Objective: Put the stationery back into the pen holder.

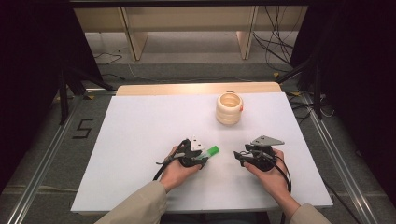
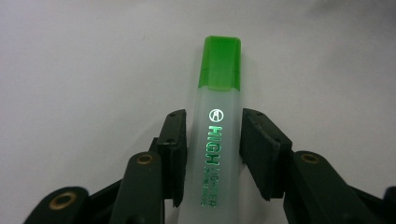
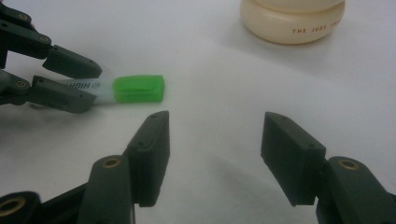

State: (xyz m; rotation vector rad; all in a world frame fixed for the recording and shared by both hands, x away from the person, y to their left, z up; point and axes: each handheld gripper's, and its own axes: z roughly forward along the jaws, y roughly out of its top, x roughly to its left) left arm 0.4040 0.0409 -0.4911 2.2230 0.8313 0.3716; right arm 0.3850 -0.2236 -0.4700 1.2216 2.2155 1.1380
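White table cover [image 1: 140,130] held a cream holder [image 1: 229,108] far right. Near centre, the left gripper [image 2: 212,140] clamped the green highlighter [image 2: 215,135]; the right gripper [image 3: 215,140] stood open, empty.

Green-capped highlighter [image 2: 218,135] — cream holder [image 1: 229,108]

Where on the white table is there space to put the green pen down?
Bare: the wide left part of the white mat, and the strip between the cream cup and the grippers. Crowded: near the left gripper holding the highlighter, beside the right gripper.
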